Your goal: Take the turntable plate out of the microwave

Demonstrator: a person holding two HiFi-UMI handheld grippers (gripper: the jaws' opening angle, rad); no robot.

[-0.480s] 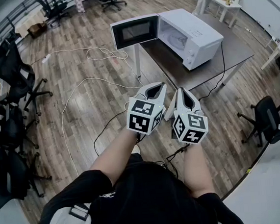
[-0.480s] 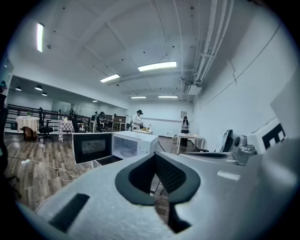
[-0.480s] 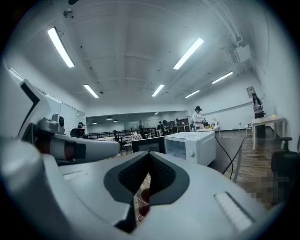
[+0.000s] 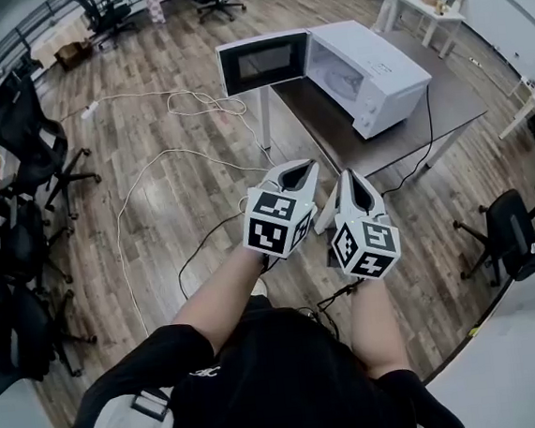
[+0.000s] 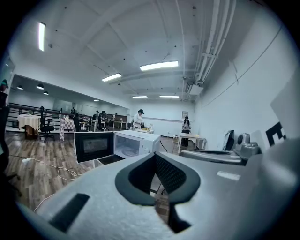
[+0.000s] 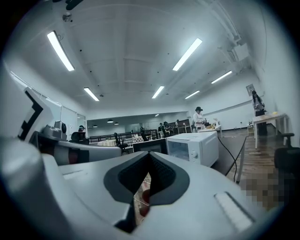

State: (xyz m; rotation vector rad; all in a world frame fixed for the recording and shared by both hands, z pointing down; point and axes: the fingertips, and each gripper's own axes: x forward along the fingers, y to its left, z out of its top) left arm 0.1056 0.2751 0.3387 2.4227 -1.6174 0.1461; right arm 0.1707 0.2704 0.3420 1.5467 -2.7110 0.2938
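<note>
A white microwave (image 4: 376, 66) stands on a grey table (image 4: 454, 101), well ahead of me, with its door (image 4: 265, 63) swung open to the left. The turntable plate (image 4: 344, 80) shows faintly inside the cavity. Both grippers are held side by side in front of my body, far short of the table. My left gripper (image 4: 312, 164) is shut with nothing in it, and so is my right gripper (image 4: 346, 172). The left gripper view has the microwave (image 5: 138, 142) and its door (image 5: 93, 146) beyond the shut left gripper (image 5: 155, 154). In the right gripper view the microwave (image 6: 194, 147) sits past the shut right gripper (image 6: 149, 153).
Black office chairs (image 4: 26, 152) line the left side and another chair (image 4: 509, 227) stands at the right. A white cable (image 4: 151, 172) loops over the wooden floor between me and the table. A small white table (image 4: 422, 5) and people are far behind.
</note>
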